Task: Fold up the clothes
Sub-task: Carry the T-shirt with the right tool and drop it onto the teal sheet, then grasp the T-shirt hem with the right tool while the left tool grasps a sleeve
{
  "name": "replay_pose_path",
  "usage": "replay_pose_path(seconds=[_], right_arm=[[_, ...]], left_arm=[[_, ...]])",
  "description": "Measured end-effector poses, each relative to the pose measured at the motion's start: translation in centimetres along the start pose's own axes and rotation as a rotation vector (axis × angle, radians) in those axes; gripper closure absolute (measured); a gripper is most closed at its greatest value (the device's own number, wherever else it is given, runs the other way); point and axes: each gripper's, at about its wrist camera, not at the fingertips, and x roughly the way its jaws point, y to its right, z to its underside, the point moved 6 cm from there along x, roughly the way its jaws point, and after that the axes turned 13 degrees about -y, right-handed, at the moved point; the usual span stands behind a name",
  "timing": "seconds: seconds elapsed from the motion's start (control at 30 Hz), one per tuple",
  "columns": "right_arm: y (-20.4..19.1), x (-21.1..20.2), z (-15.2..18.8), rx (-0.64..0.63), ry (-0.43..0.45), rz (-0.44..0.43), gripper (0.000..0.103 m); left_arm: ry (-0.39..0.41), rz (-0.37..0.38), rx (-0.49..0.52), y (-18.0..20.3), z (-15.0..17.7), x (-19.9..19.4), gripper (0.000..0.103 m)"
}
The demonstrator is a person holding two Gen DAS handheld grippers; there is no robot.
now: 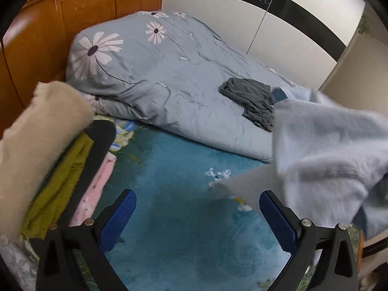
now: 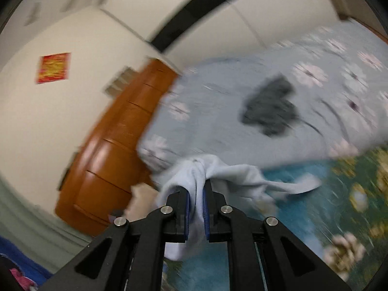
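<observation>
A pale blue fleece garment (image 2: 225, 172) hangs bunched between the blue pads of my right gripper (image 2: 196, 191), which is shut on it above the bed. The same garment (image 1: 327, 145) fills the right side of the left wrist view, lifted off the teal floral bedsheet (image 1: 179, 194). My left gripper (image 1: 197, 208) is open over the sheet with nothing between its fingers. A crumpled dark grey garment (image 1: 252, 97) (image 2: 271, 106) lies on the folded quilt. At the left is a pile of cream (image 1: 36, 133), olive green (image 1: 58, 186) and pink (image 1: 97, 189) clothes.
A grey-blue daisy-print quilt (image 1: 157, 72) is heaped across the far half of the bed. An orange wooden headboard (image 1: 60, 17) (image 2: 116, 150) stands behind it. White wardrobe doors with a black band (image 1: 278, 17) line the far wall.
</observation>
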Motion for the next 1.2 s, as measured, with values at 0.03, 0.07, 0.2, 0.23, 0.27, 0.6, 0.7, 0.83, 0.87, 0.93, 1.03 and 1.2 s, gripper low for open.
replay_pose_path(seconds=[0.03, 0.07, 0.2, 0.23, 0.27, 0.6, 0.7, 0.83, 0.87, 0.93, 1.03, 1.2], right_arm=[[2.2, 0.5, 0.9, 0.028, -0.039, 0.041, 0.094], [4.6, 1.0, 1.9, 0.057, -0.079, 0.082, 0.094], [15.8, 4.2, 6.9, 0.219, -0.274, 0.227, 0.093], [18.3, 4.5, 7.9, 0.253, -0.304, 0.255, 0.093], [20.8, 4.8, 8.8, 0.287, -0.334, 0.283, 0.093], [35.5, 1.2, 11.6, 0.459, -0.338, 0.424, 0.093], [35.7, 1.6, 11.8, 0.42, -0.364, 0.446, 0.09], [33.6, 1.5, 11.6, 0.312, -0.374, 0.474, 0.08], [33.1, 0.9, 11.6, 0.281, -0.366, 0.499, 0.074], [32.2, -0.2, 11.3, 0.24, -0.342, 0.539, 0.068], [30.3, -1.9, 10.5, 0.177, -0.278, 0.624, 0.066], [23.9, 4.7, 10.2, 0.053, -0.319, 0.529, 0.066]], left_arm=[[-0.005, -0.01, 0.003, 0.1, 0.5, 0.0, 0.0], [-0.011, -0.02, 0.006, 0.2, 1.0, 0.0, 0.0], [-0.07, -0.017, -0.02, 2.5, 3.6, 1.0, 0.0], [-0.085, -0.009, -0.026, 3.4, 4.2, 1.2, 0.0], [-0.101, -0.001, -0.032, 4.4, 4.9, 1.4, 0.0], [-0.195, -0.076, 0.072, 13.0, 9.3, 1.5, 0.0], [-0.199, -0.087, 0.078, 14.0, 9.7, 1.6, 0.0], [-0.2, -0.088, 0.069, 14.6, 9.5, 1.8, 0.0], [-0.202, -0.085, 0.064, 14.5, 9.5, 1.9, 0.0], [-0.207, -0.08, 0.054, 14.4, 9.3, 2.1, 0.0], [-0.207, -0.077, 0.047, 13.8, 9.3, 2.2, 0.0], [-0.236, -0.091, 0.05, 12.3, 9.6, 3.4, 0.0]])
